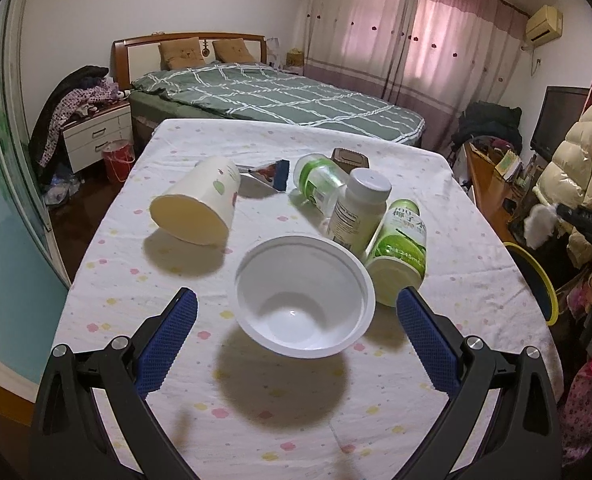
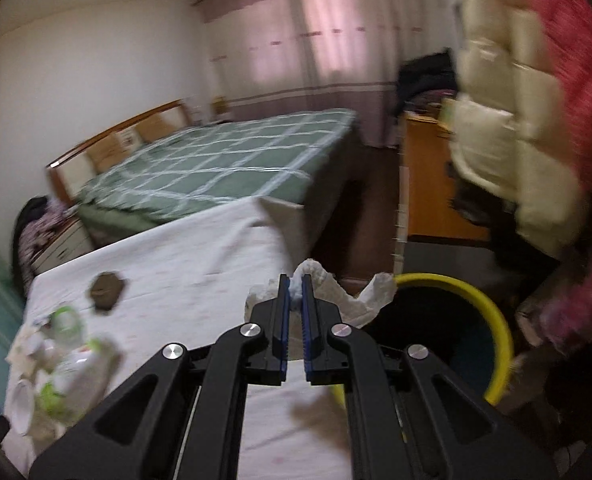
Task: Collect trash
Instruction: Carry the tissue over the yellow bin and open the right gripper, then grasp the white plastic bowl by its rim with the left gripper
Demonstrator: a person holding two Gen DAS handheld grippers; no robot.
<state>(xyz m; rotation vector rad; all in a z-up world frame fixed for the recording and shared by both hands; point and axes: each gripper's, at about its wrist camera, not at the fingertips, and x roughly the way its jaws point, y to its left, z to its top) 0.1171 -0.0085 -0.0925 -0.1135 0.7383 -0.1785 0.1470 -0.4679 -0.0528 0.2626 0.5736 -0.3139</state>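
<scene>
Two grippers work: the left gripper (image 1: 296, 308) hangs spread wide around a white bowl (image 1: 305, 295) on the table (image 1: 256, 400), cup (image 1: 196, 208) at 10 o'clock. The right gripper (image 2: 295, 292) pinches a tissue (image 2: 336, 296), bin (image 2: 492, 320) at 3 o'clock.

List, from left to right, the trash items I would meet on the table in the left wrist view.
Paper cup lying on its side → snack wrapper → white plastic bowl → green can on its side. The two bottles and the brown box overlap above the bowl, so I leave them out.
</scene>
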